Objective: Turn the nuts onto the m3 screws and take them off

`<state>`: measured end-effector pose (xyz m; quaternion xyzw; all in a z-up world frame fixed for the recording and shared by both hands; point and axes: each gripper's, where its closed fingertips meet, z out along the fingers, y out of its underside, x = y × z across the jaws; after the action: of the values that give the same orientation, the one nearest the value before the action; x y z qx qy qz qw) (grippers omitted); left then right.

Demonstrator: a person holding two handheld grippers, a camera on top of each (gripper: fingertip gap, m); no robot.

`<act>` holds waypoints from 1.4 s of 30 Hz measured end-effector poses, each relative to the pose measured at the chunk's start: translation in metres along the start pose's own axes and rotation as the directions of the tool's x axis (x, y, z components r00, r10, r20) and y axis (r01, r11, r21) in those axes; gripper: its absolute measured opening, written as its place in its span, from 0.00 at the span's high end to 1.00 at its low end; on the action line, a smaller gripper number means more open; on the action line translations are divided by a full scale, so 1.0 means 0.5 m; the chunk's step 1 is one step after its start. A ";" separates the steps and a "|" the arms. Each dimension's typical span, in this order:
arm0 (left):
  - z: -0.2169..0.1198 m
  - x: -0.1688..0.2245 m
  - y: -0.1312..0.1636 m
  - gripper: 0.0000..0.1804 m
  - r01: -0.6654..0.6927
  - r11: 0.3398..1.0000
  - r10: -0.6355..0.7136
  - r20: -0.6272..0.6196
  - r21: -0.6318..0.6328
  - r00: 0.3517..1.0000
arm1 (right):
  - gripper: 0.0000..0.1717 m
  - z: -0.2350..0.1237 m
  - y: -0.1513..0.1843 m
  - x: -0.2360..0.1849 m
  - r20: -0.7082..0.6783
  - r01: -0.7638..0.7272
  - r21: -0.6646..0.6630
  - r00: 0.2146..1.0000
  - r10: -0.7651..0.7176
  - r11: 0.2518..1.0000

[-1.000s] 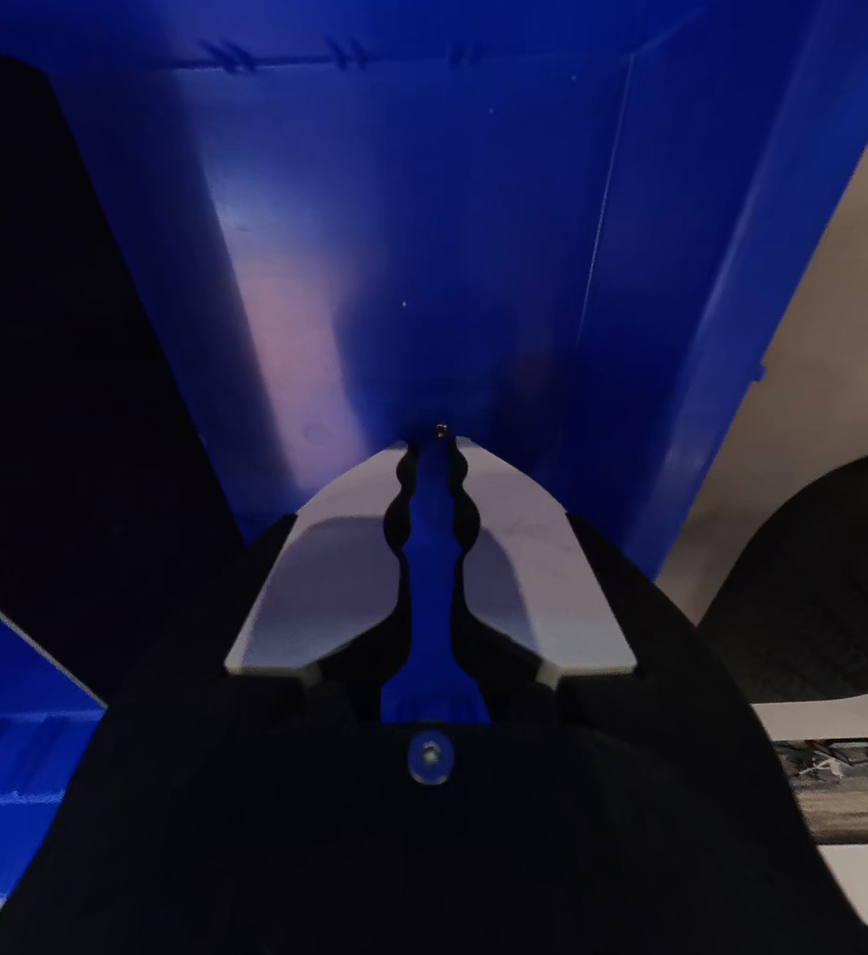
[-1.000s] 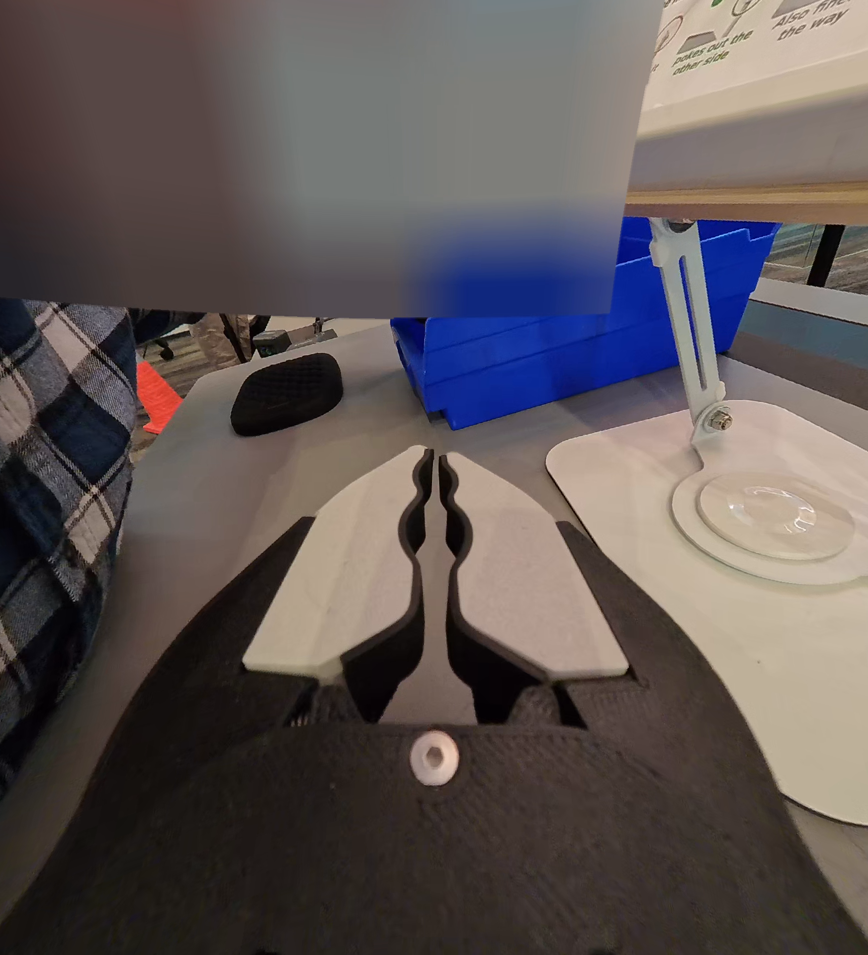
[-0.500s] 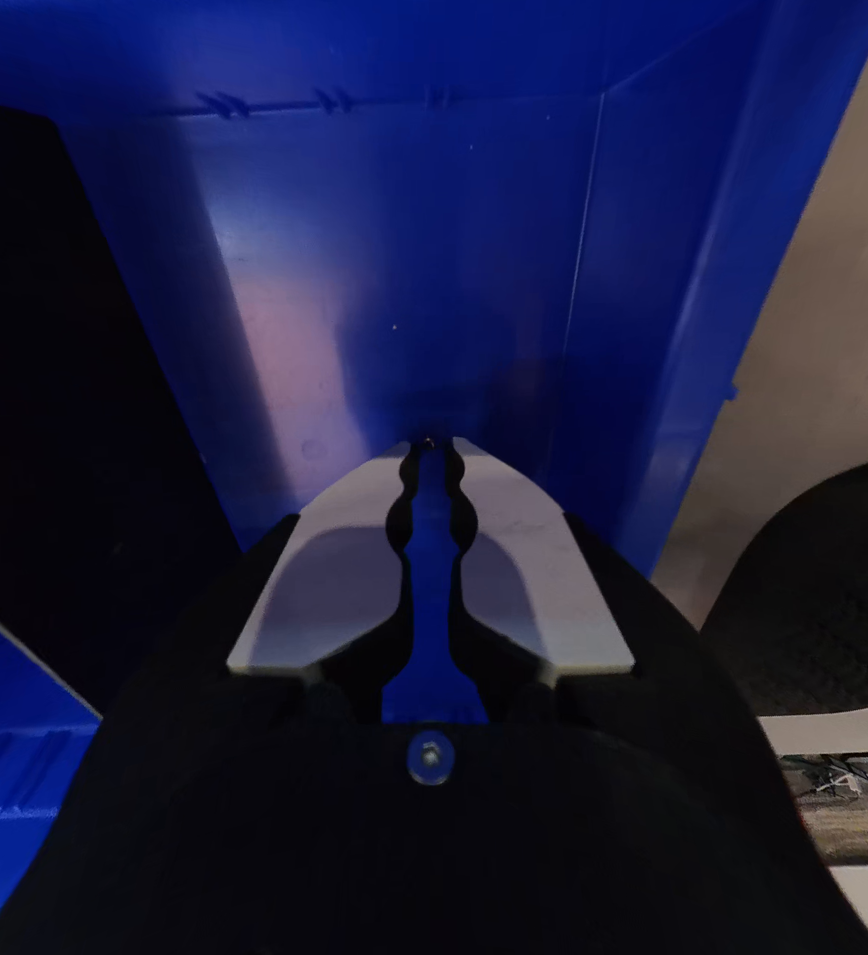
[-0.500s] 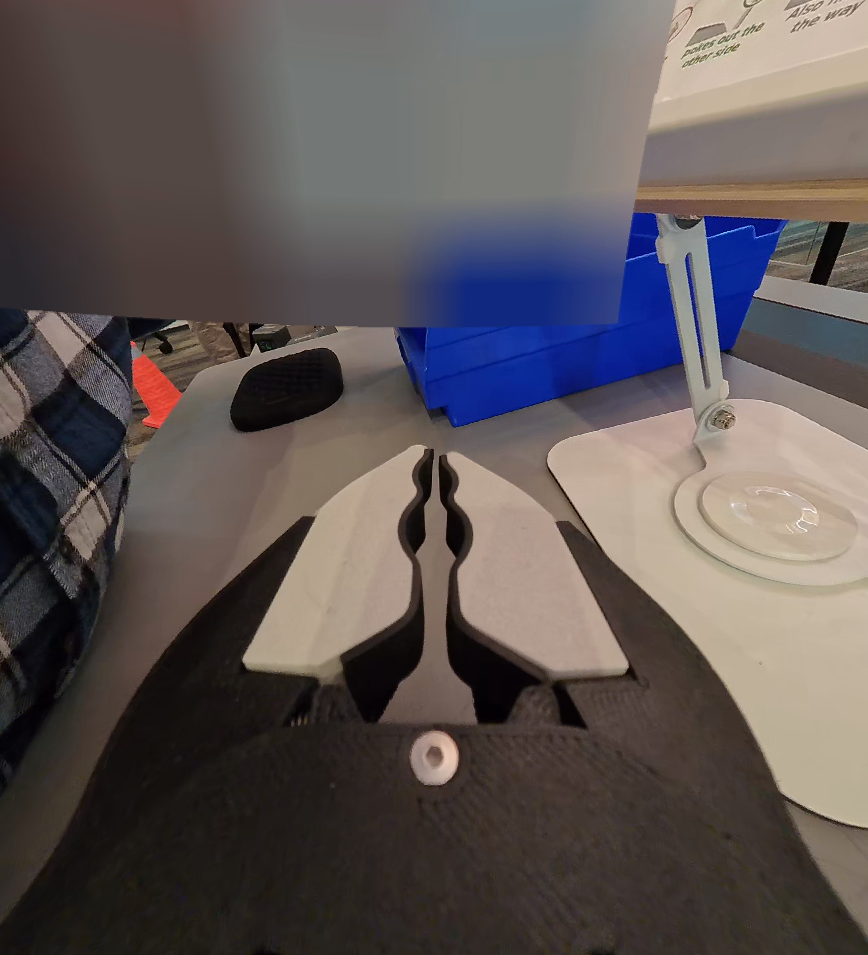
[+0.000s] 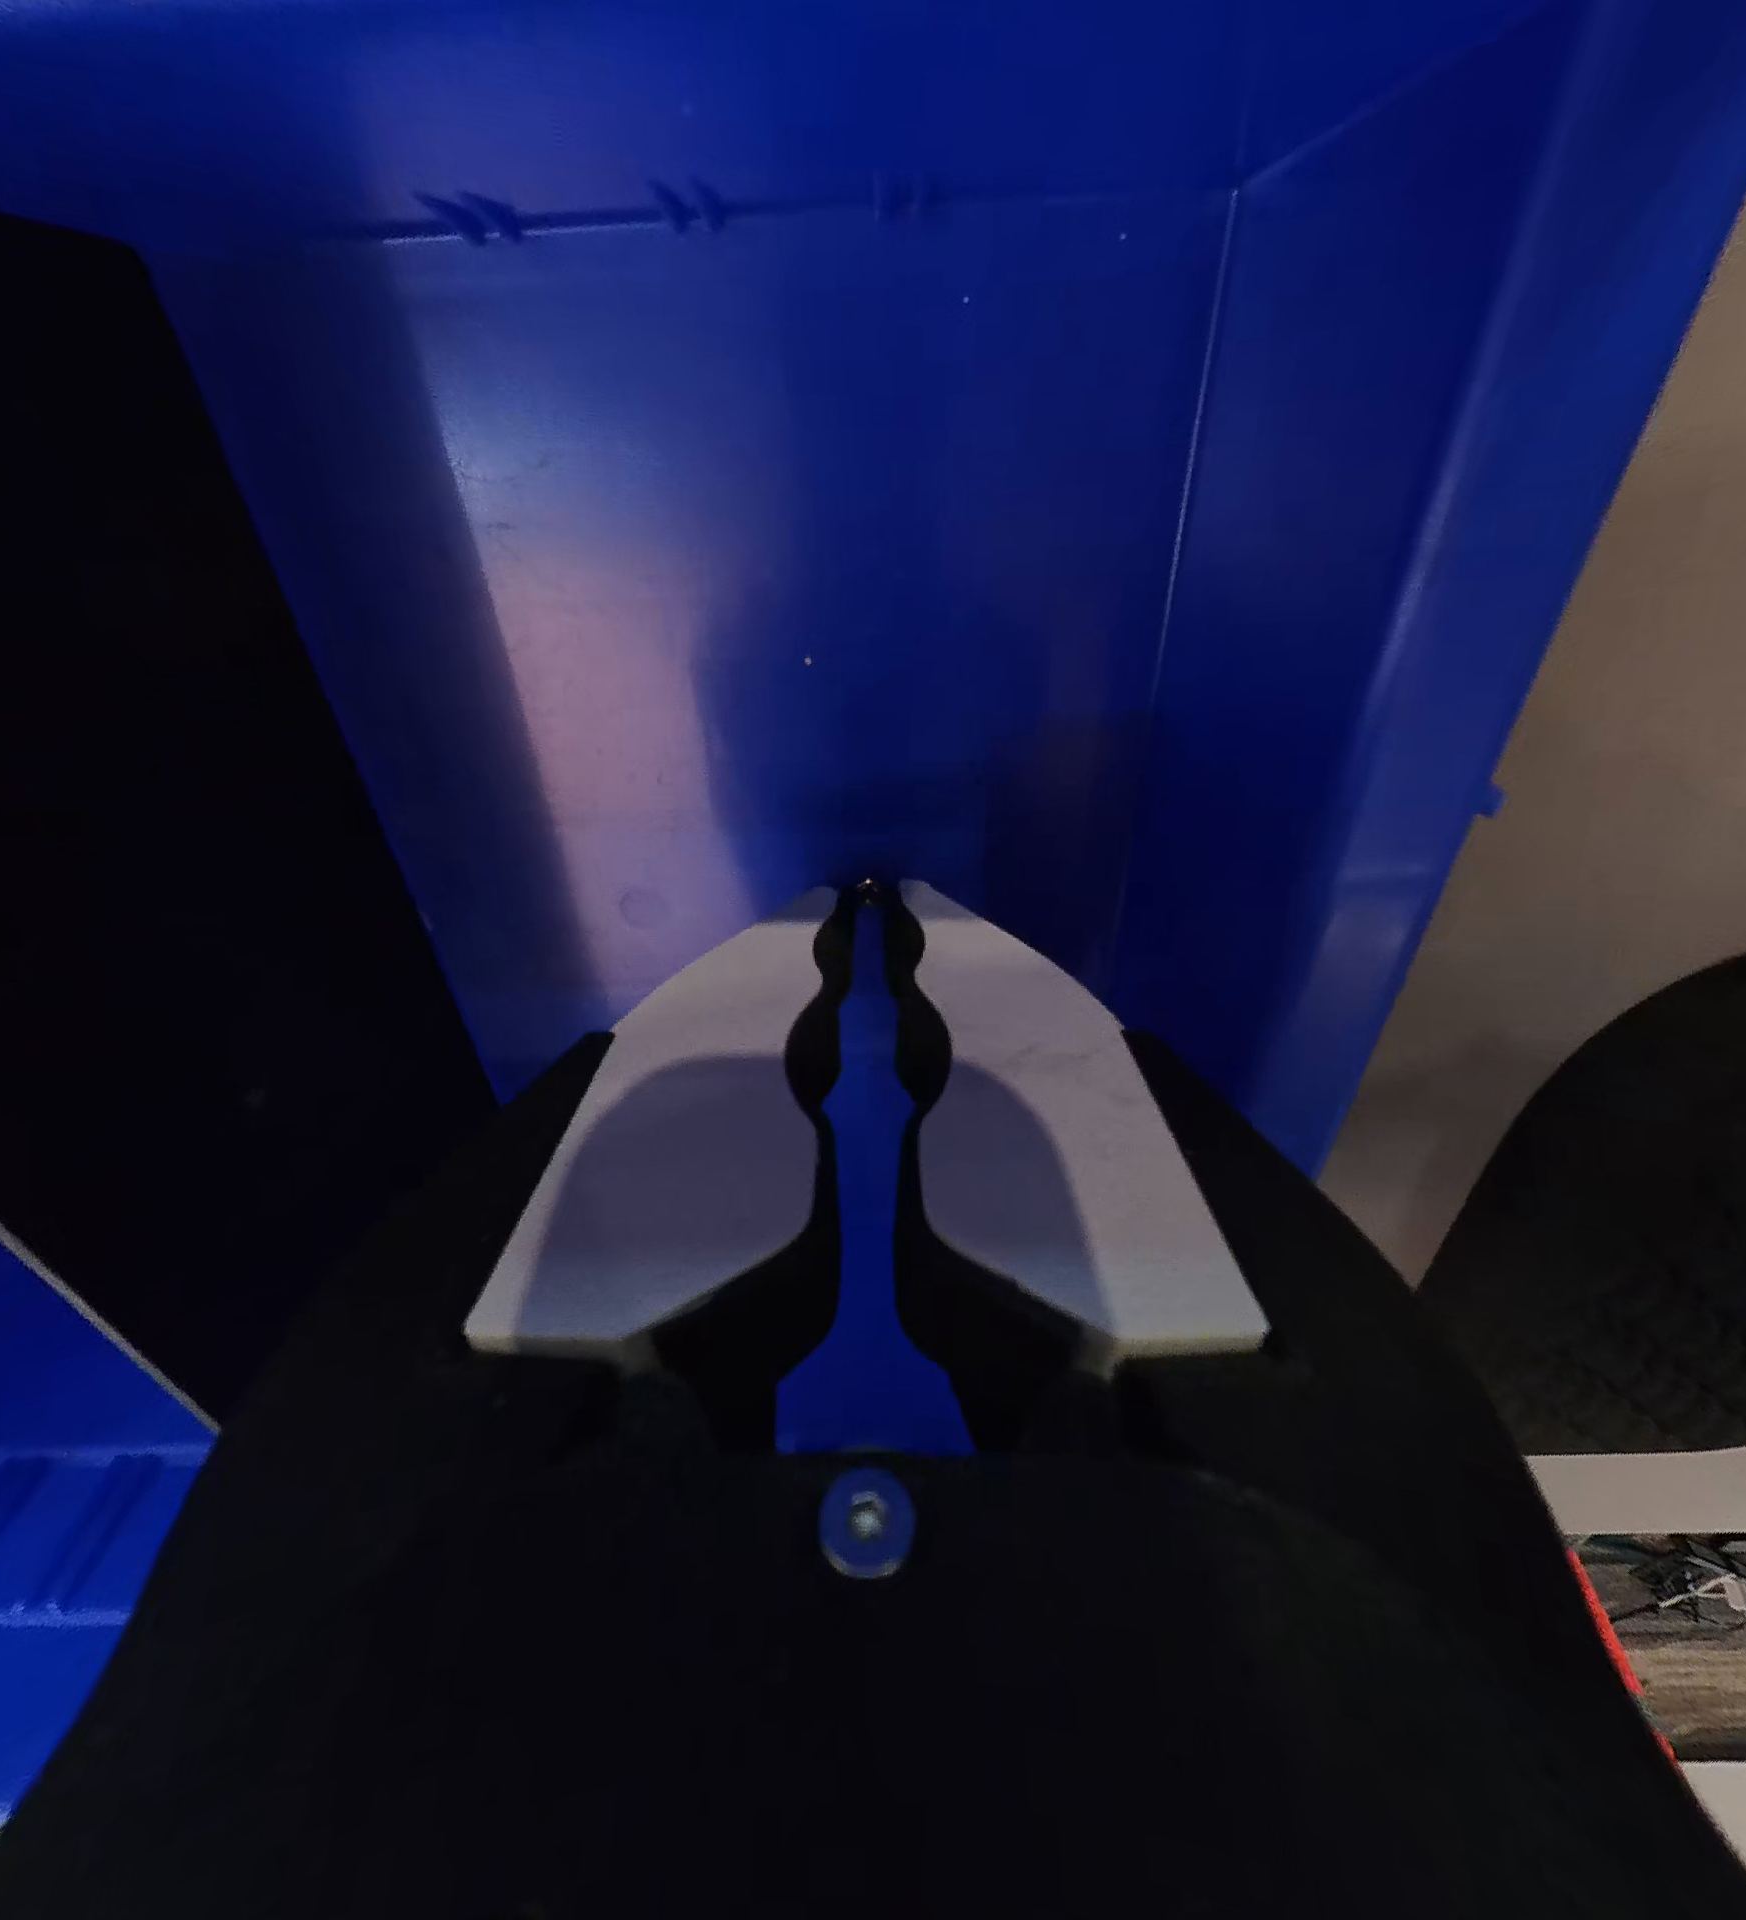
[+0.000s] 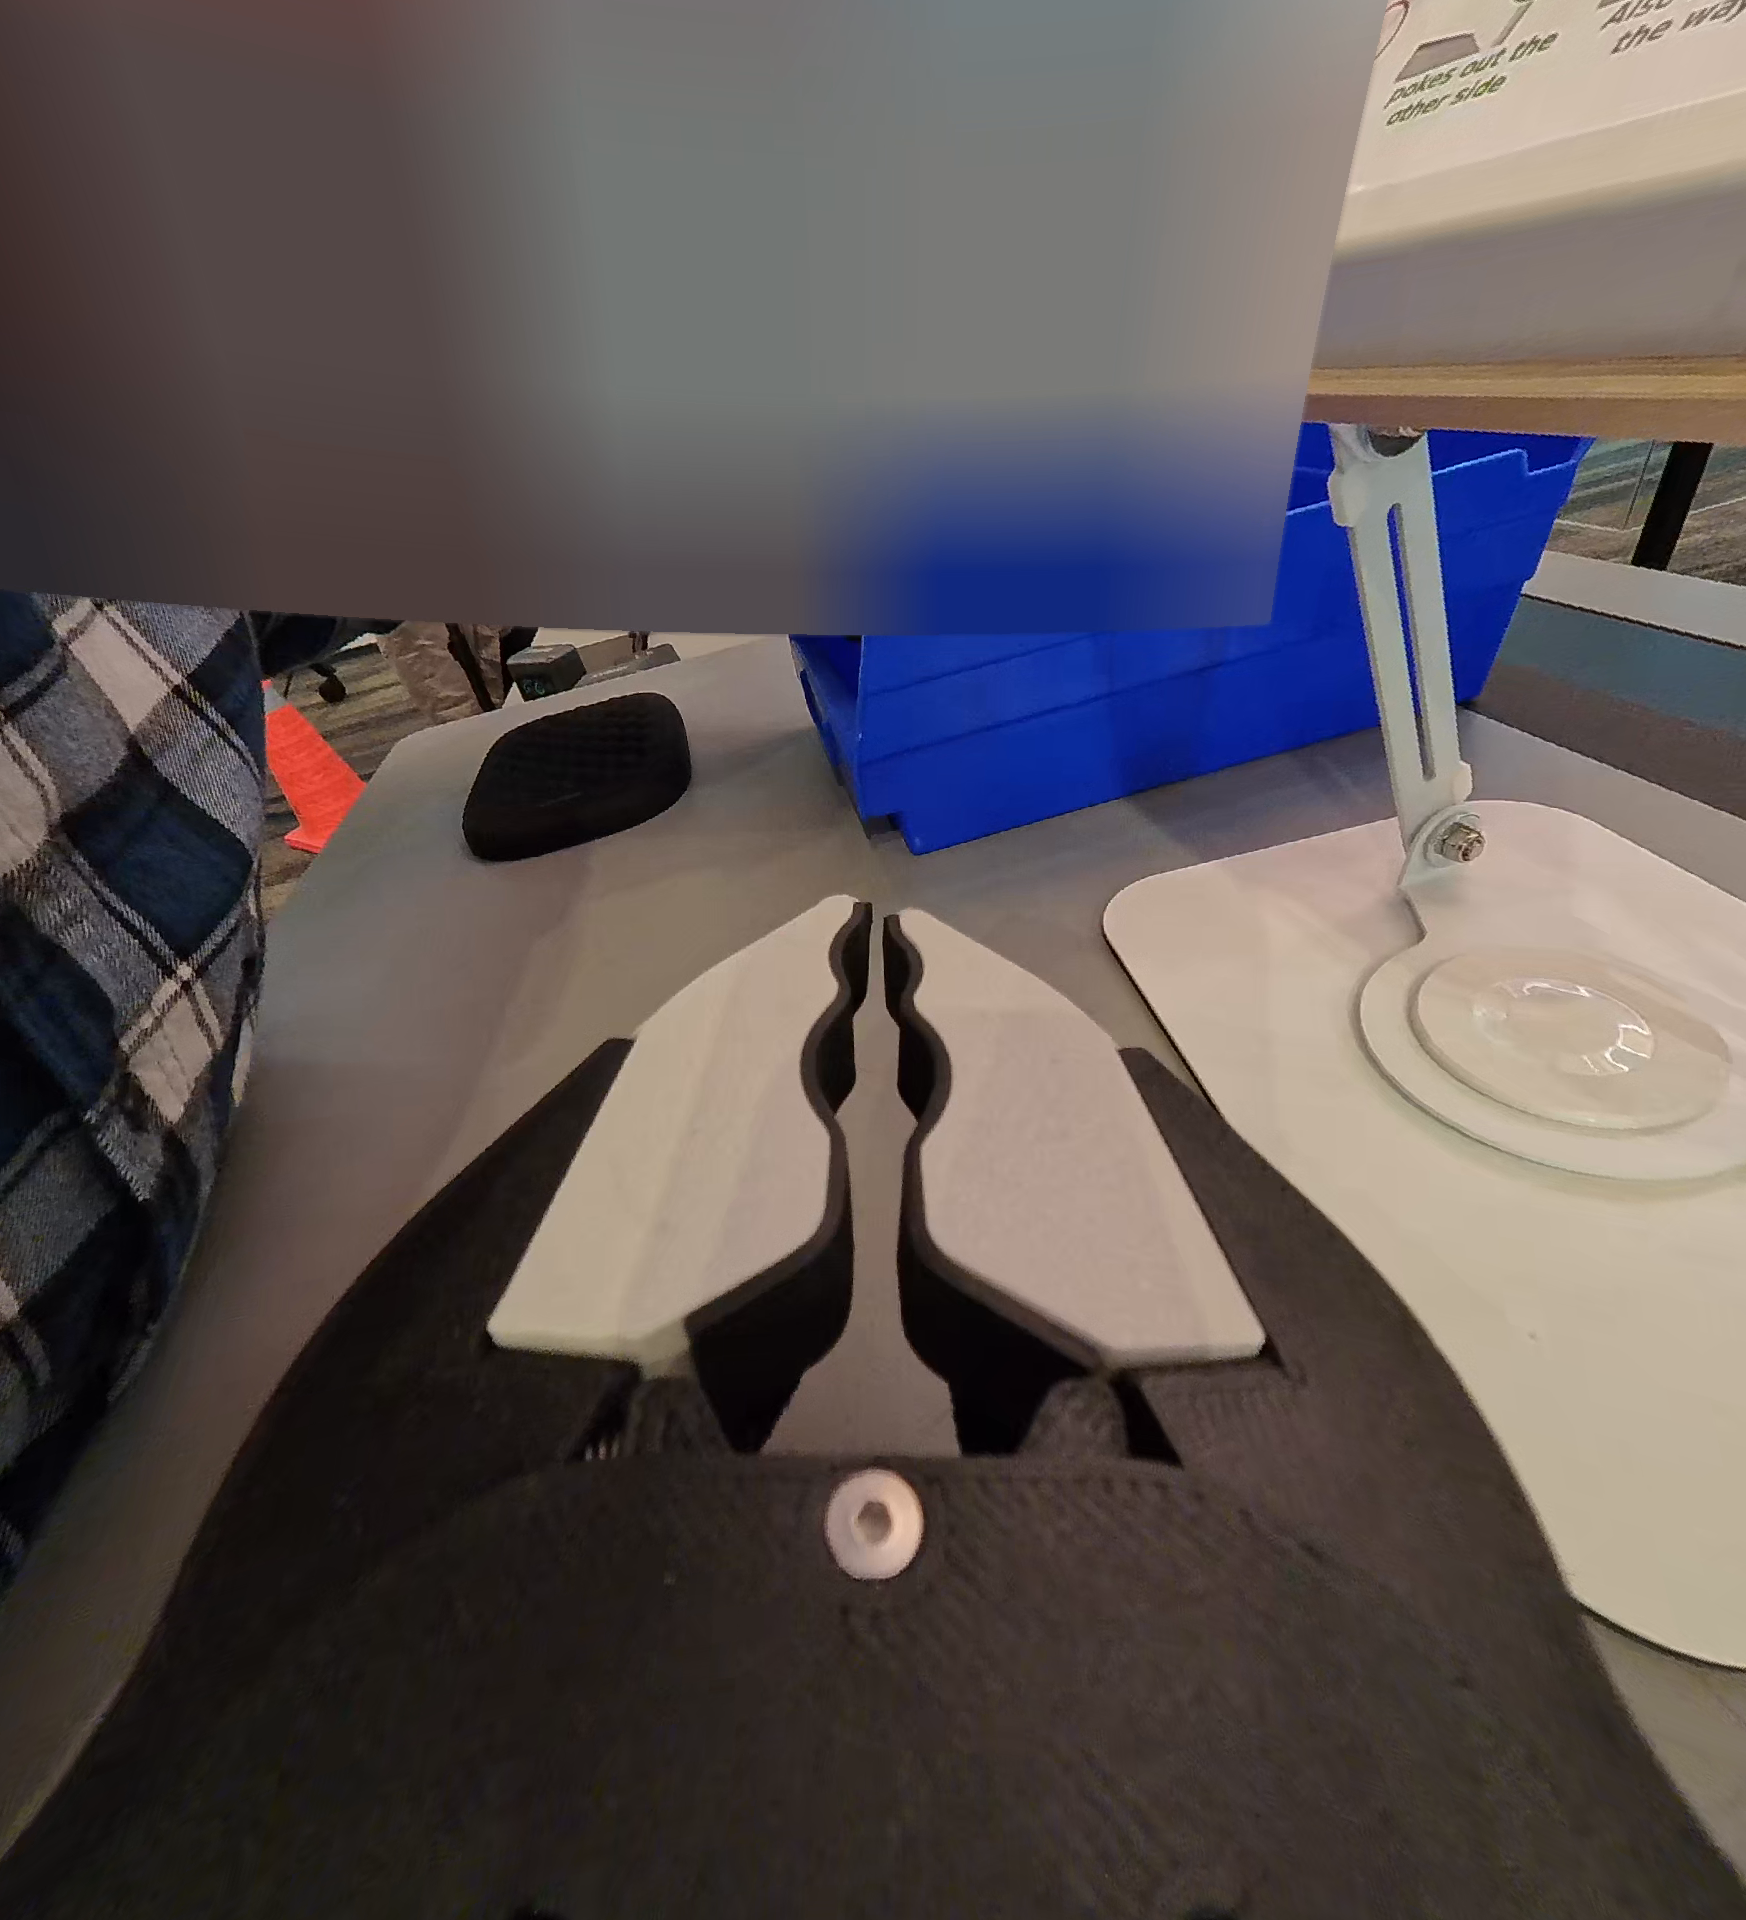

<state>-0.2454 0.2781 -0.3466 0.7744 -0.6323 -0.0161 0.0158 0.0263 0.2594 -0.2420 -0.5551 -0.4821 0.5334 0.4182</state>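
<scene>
two smooth tool point(image 5: 867, 896) tips pinch a tiny dark bead point(image 5: 866, 888).

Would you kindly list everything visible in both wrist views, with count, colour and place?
Bin: one, blue, filling the left wrist view; also behind the right gripper.
Tiny item: one, dark with a glint, at the left gripper's fingertips on the bin floor; too small to identify.
Pad: one, black, textured, on the grey table left of the bin.
Base plate: one, white, on the table at right.
Clear disc: one, on the plate.
Slotted bracket: one, white, bolted to the plate.
Cone: one, orange, on the floor.
Plaid sleeve: one, blue-white, far left.
Left gripper: closed on the tiny item.
Right gripper: shut, holding nothing.
</scene>
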 end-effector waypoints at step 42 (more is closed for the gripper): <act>-0.177 0.253 -0.351 0.98 -0.069 0.931 0.059 0.039 0.359 0.997 | 1.00 -0.002 -0.007 0.008 -0.017 0.014 0.024 1.000 -0.014 1.000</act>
<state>-0.0442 0.1894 -0.2666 0.7428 -0.6497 0.0899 -0.1344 0.0268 0.2638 -0.2391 -0.5511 -0.4761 0.5315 0.4327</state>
